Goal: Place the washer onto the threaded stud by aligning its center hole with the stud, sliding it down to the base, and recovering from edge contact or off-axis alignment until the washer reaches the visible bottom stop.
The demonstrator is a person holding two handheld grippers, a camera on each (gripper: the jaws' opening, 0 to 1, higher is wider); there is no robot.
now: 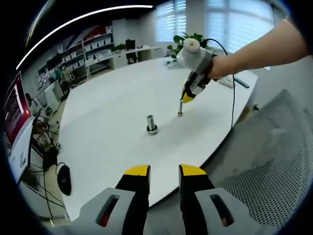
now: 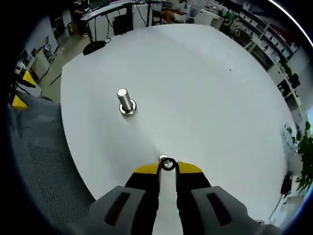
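Threaded stud (image 2: 125, 101) upright on the white table (image 2: 205, 88), axis vertical. Right gripper (image 2: 167, 166) pinching washer (image 2: 167, 164), near stud. Left gripper (image 1: 164, 172) spread, empty.

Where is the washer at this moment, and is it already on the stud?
Not yet: in the right gripper view the washer sits between the right gripper's yellow fingertips at bottom centre, apart from the threaded stud, which stands up-left on the white table.
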